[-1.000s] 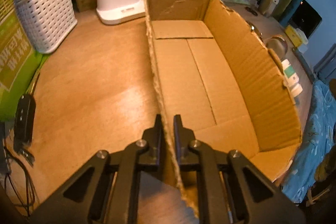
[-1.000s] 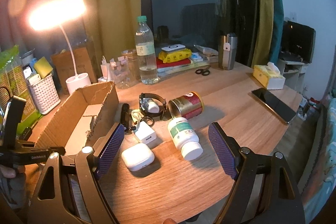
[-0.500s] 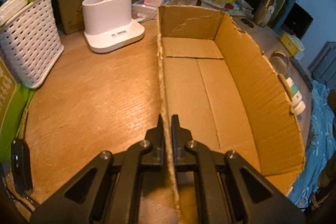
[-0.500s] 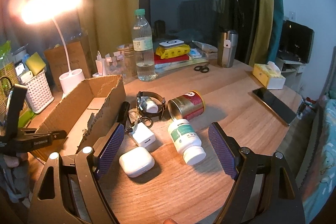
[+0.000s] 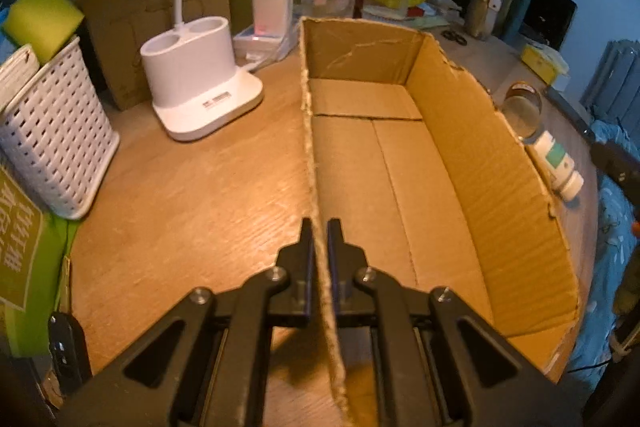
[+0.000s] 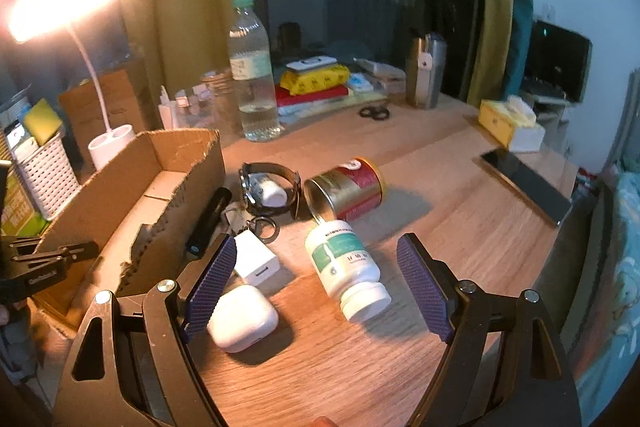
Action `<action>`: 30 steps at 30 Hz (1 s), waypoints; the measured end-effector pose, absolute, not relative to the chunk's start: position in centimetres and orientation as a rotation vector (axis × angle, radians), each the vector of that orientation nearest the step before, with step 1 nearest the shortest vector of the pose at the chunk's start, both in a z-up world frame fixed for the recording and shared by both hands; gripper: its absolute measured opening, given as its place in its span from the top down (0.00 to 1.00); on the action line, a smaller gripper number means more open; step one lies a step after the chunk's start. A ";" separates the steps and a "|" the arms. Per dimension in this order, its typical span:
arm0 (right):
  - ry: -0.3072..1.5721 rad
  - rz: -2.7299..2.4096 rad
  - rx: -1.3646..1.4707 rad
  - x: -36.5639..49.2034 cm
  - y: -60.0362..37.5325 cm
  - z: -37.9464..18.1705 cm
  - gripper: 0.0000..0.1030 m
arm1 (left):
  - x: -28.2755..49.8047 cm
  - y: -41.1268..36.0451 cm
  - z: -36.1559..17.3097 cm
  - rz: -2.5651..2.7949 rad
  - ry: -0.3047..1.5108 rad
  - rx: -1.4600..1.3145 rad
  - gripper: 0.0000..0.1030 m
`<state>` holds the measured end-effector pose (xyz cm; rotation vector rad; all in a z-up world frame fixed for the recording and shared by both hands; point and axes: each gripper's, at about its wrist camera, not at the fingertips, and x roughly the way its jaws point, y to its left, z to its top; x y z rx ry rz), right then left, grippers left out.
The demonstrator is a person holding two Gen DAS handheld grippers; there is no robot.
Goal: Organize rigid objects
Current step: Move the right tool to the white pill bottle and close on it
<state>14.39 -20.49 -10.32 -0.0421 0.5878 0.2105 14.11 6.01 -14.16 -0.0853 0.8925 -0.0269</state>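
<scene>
My left gripper [image 5: 319,235] is shut on the left wall of an open, empty cardboard box [image 5: 472,163]; the box also shows in the right wrist view [image 6: 120,187]. My right gripper [image 6: 320,267] is open, above a white pill bottle [image 6: 346,267] lying on its side. Near it lie a white earbud case [image 6: 242,319], a white charger cube [image 6: 256,259], a black flashlight [image 6: 208,223], a key ring [image 6: 262,227], a watch [image 6: 272,187] around a small white bottle, and a red-gold can [image 6: 348,191] on its side.
A white lamp base [image 5: 200,83], a white basket [image 5: 52,131] and a green box [image 5: 20,247] stand left of the cardboard box. At the back are a water bottle [image 6: 252,75], books, scissors [image 6: 374,113] and a steel flask [image 6: 426,71]. A phone [image 6: 524,187] and tissue box [image 6: 510,123] lie right.
The left gripper has moved with the box wall, so the lamp base and basket now sit closer in its view. The right gripper has come closer to the pill bottle and earbud case.
</scene>
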 end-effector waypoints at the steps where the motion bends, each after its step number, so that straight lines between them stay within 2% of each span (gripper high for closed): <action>1: 0.595 0.207 -0.043 14.6 -20.6 -10.7 0.17 | 14.1 6.1 -14.3 -0.032 0.900 -0.092 0.92; 4: 0.617 0.204 -0.050 15.2 -20.7 -11.7 0.17 | 13.4 6.7 -14.7 -0.047 0.933 -0.148 0.91; 7: 0.632 0.195 -0.067 15.9 -20.8 -12.4 0.17 | 12.2 7.2 -14.9 -0.027 0.937 -0.186 0.83; 27: 0.675 0.210 -0.139 19.1 -20.2 -14.2 0.18 | 11.2 6.5 -15.0 -0.031 0.864 -0.163 0.86; 30: 0.690 0.210 -0.143 19.2 -20.0 -14.4 0.26 | 11.2 6.5 -15.0 -0.028 0.857 -0.161 0.86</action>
